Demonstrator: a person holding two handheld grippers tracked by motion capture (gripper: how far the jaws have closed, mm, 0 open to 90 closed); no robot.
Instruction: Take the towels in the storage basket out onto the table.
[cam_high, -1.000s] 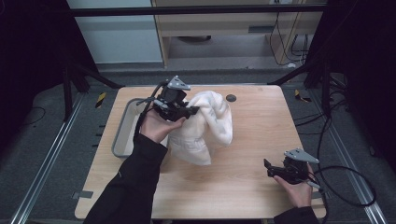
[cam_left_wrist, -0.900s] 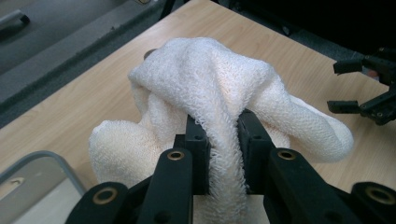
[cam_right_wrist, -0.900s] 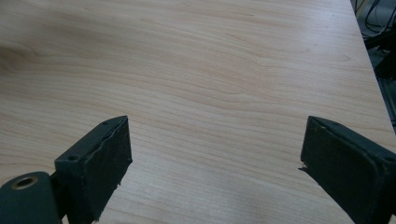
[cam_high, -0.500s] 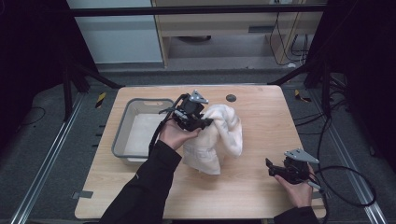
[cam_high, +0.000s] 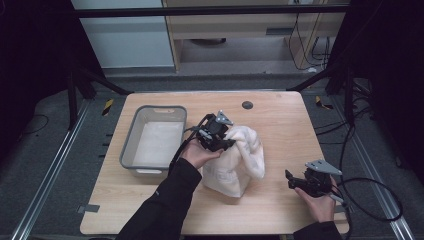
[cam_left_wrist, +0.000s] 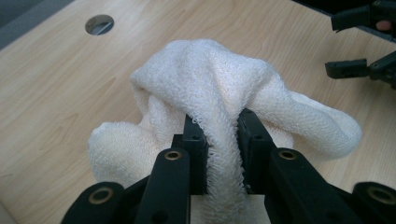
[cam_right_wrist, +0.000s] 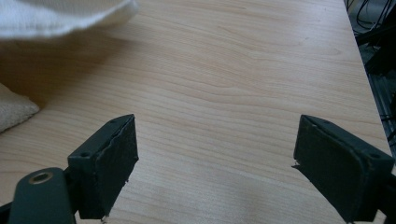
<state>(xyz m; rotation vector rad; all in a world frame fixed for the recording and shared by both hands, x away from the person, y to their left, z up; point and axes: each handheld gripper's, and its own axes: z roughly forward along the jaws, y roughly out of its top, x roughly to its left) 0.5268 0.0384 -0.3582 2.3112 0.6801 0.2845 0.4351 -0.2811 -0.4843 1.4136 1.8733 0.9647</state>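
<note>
Terry towel (cam_left_wrist: 219, 88) is bunching in our left gripper (cam_left_wrist: 218, 140), jaws clamped on a fold; right gripper (cam_right_wrist: 215, 154), jaws apart, should be catching the loose corner.

Your left hand-held gripper (cam_high: 216, 134) is black, with a grey three-cornered plate on top and a black cable trailing back along your sleeve (cam_high: 165, 200), which is dark and long, reaching to the wrist. Seen from its own camera, its jaws are flat black blocks on black arms with brass-coloured rivets. Your right hand-held gripper (cam_high: 305, 181), nearer the front edge of the surface (cam_high: 280, 115) than the left one, carries the same grey plate, and its black cable loops off past that surface's right edge. Its pads (cam_right_wrist: 109, 165) look worn and chipped at the edges.
</note>
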